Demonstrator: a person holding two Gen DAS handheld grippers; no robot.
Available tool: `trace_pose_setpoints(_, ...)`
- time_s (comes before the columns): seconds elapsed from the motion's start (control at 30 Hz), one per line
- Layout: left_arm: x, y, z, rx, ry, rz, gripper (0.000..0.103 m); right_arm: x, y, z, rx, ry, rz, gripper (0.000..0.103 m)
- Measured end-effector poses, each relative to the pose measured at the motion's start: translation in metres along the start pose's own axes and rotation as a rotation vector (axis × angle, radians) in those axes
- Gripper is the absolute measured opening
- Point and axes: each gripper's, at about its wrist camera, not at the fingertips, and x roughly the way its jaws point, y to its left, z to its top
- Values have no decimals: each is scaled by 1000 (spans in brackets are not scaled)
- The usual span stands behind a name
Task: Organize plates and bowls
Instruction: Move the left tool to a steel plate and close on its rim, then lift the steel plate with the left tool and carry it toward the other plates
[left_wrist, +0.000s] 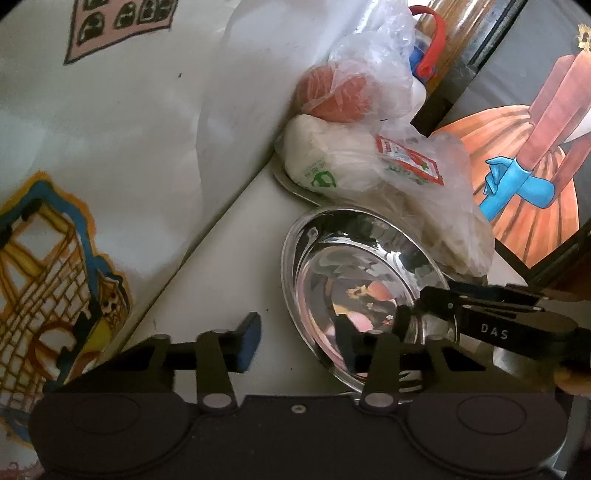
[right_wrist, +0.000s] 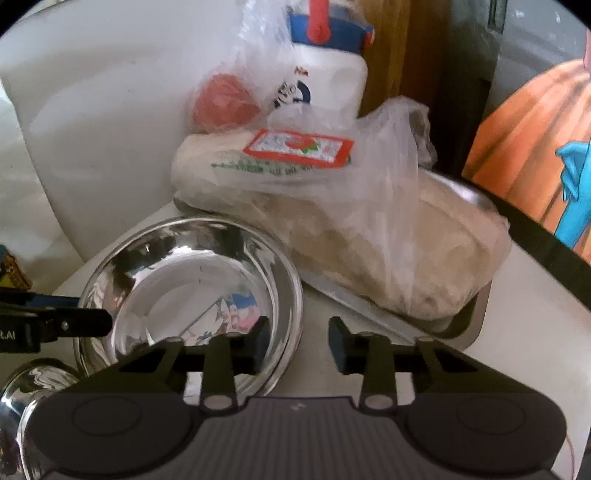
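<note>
A shiny steel bowl (left_wrist: 354, 273) sits on the white counter; it also shows in the right wrist view (right_wrist: 192, 273). My left gripper (left_wrist: 295, 341) is open, its right finger over the bowl's near rim and its left finger outside it. My right gripper (right_wrist: 297, 341) is open, straddling the bowl's right rim; it also shows from the side in the left wrist view (left_wrist: 413, 306). A second steel dish (right_wrist: 26, 384) shows at the lower left of the right wrist view.
A steel tray (right_wrist: 461, 317) holds a plastic bag of food (right_wrist: 351, 229) right behind the bowl. A red-orange fruit in plastic (right_wrist: 221, 103) and a white bottle with a blue cap (right_wrist: 325, 74) stand behind. A painted picture (left_wrist: 524, 155) leans at right, drawings (left_wrist: 55, 258) at left.
</note>
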Motion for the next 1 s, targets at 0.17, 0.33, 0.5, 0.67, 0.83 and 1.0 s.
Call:
trace_pose_setpoints(0.17,3,2,1,-26,18,-20,27,0,-1,-1,23,2,33,17)
trace_pose_setpoints(0.33,3,0,0,-34,18,-28,17,-1,-3,-2,46,-6,40,15)
trace_pose_setpoints(0.5,0,1,1,-57,10,-33,16,-6,-5,-3,79,-26,49,14)
trace_pose_setpoints(0.67,-13,-7,5,-32,-27,-29,16,-20,-5,-2,94,-65,45,14)
trace_pose_setpoints(0.83,-28,-11,6,-28,-44,-40,16,-38,-4,-4,106,-91,53,14)
trace_pose_setpoints(1.0,-52,-15,-2,-11,-70,-42,16,-66,7,-11,102,-128,65,14)
